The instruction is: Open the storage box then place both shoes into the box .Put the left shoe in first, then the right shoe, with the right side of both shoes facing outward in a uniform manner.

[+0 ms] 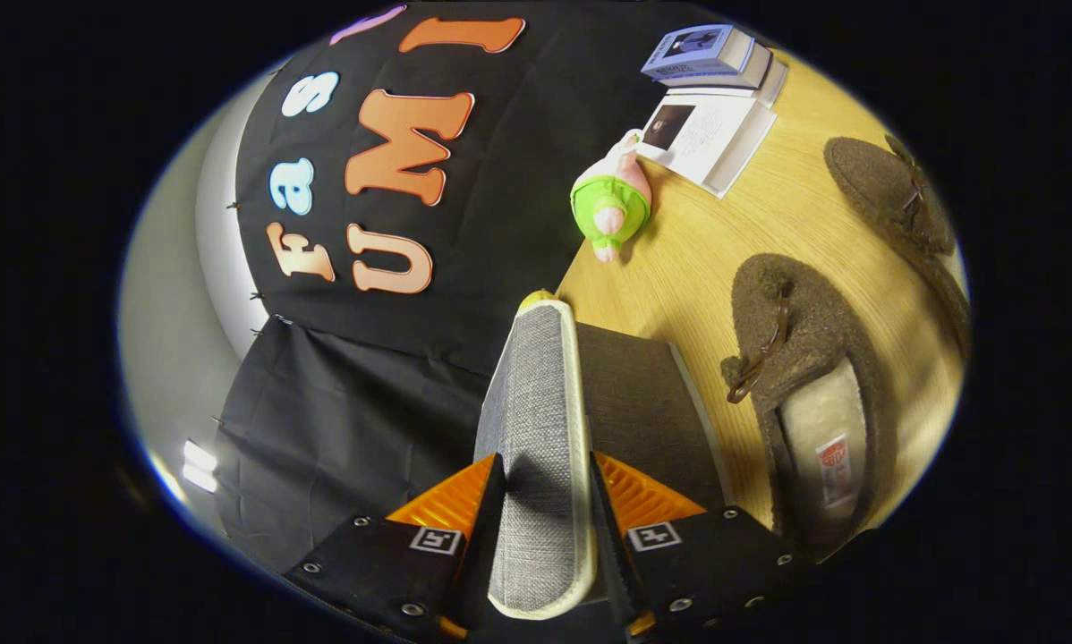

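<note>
- Right now the gripper [547, 501] is clamping the grey fabric lid [536, 420] of the storage box [639, 402]; both fingers are pressing on the lid's cream-edged rim, one on each face, so the gap between them is narrow and filled by the panel.
- The lid is standing on edge between the fingers, its long axis running straight ahead from them, and its far end is reaching out over the wooden tabletop [724, 241].
- The dark inside of the box is showing just beside the lid, on the side where the shoes are lying, so the box is looking at least partly open; how far the lid is swung I cannot tell.
- The nearer brown shoe [809, 385] is lying just beyond the box's edge, toe pointing away from the fingers, its pale insole and label facing up.
- The farther brown shoe [894, 197] is resting well apart from the first, further out on the table, roughly parallel to it.
- Which one is the left shoe I cannot tell.
- A green plush toy [612, 206] and stacked books [710, 67] are sitting beyond the lid's tip, clear of the shoes.
- Judging from this, opening is the step in hand, and the coming reach will be swinging sideways across the box to the nearer shoe.
</note>
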Action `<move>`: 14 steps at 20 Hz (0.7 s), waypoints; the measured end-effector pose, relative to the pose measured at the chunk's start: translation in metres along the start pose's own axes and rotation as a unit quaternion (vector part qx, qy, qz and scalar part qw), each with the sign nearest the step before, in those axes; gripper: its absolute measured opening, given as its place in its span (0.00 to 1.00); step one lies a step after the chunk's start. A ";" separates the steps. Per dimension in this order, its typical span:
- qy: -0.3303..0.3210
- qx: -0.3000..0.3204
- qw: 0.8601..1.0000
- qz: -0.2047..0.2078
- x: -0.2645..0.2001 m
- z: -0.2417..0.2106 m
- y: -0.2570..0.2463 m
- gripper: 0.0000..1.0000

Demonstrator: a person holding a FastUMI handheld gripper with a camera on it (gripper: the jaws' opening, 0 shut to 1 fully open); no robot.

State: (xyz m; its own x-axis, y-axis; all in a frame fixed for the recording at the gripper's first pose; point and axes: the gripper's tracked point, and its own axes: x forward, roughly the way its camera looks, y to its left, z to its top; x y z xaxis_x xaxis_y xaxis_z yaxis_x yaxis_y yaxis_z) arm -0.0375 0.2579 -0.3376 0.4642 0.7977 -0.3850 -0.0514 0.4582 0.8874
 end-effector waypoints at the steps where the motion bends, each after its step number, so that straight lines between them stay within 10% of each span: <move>1: -0.002 0.006 1.000 -0.001 -0.002 0.004 0.002 0.45; 5: 0.005 -0.006 1.000 0.005 -0.012 0.002 0.026 0.02; 14: -0.014 -0.054 0.998 0.007 -0.025 -0.004 0.109 0.01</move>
State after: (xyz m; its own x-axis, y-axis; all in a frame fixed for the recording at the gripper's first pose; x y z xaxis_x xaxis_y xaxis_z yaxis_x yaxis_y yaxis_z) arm -0.0584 0.2894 -0.2326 0.4867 0.7940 -0.3642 -0.1522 0.4876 0.8597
